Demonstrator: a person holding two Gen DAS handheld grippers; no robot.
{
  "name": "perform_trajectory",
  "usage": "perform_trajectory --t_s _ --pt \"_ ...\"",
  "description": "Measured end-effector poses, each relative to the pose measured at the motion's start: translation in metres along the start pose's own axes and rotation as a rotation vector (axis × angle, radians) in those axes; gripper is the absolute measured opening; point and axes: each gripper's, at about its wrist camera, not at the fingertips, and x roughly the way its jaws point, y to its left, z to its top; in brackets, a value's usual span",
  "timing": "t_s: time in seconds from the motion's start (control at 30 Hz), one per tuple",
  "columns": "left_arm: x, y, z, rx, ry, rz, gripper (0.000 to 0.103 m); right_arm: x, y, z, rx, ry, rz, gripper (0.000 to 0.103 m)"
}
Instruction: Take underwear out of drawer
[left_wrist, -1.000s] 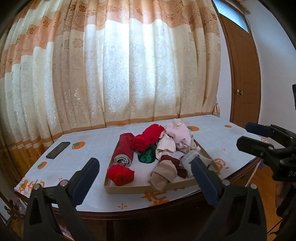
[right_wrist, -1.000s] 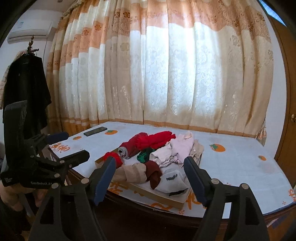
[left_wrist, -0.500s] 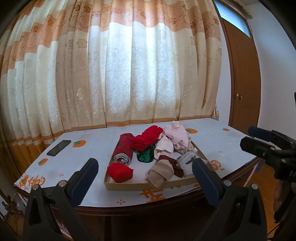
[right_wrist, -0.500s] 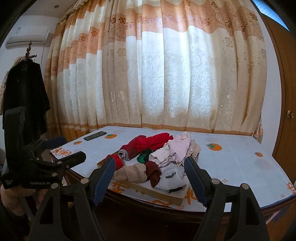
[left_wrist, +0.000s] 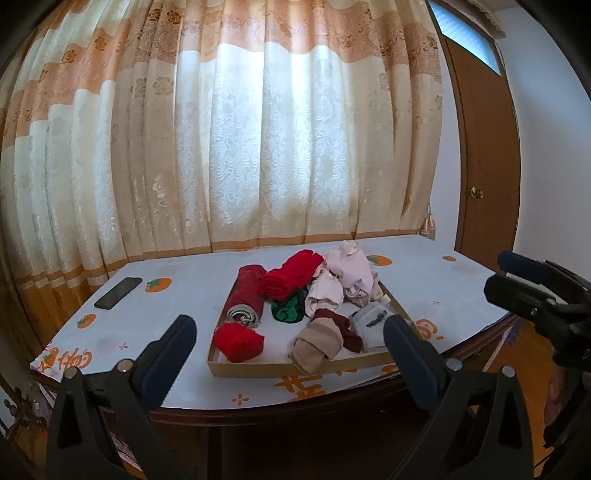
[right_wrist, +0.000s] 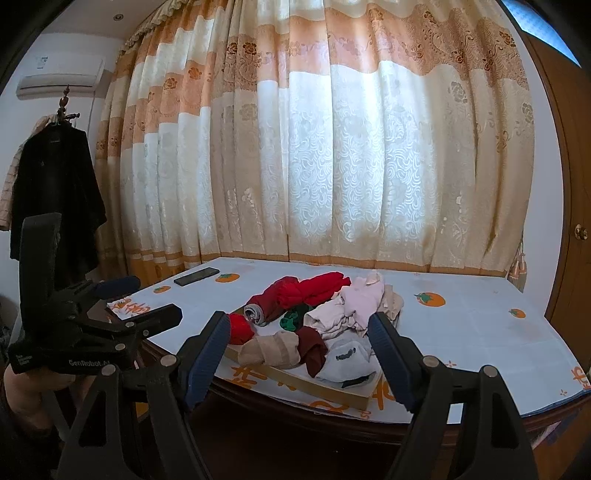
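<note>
A shallow cardboard drawer (left_wrist: 288, 369) (right_wrist: 295, 380) lies on the table with several rolled pieces of underwear in it. They include a bright red bundle (left_wrist: 238, 341), a dark red roll (left_wrist: 247, 295), a green piece (left_wrist: 288, 310), pink ones (left_wrist: 351, 271), a beige roll (left_wrist: 317, 343) and a grey-white one (right_wrist: 345, 360). My left gripper (left_wrist: 289, 322) (right_wrist: 155, 298) hovers open in front of the table edge, short of the drawer. My right gripper (right_wrist: 298, 318) (left_wrist: 498, 272) is open too, off the drawer's right corner. Neither has anything between its fingers.
A black phone (left_wrist: 118, 292) (right_wrist: 196, 277) lies at the table's far left. The white cloth with orange prints (left_wrist: 424, 280) covers a dark wooden table. Curtains (left_wrist: 277, 147) hang behind it, a brown door (left_wrist: 487, 166) is on the right, and a black coat (right_wrist: 55, 199) hangs at the left.
The drawer looks slightly smaller in both views, so both grippers have drawn back a touch. Their jaws stand as wide as before, and the underwear has not moved.
</note>
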Motion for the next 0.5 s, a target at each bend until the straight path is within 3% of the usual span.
perform_trajectory --t_s 0.5 --pt "0.0028 -0.0019 0.0031 -0.007 0.035 -0.002 0.103 -0.0009 0.0041 -0.0015 -0.01 0.003 0.012 0.079"
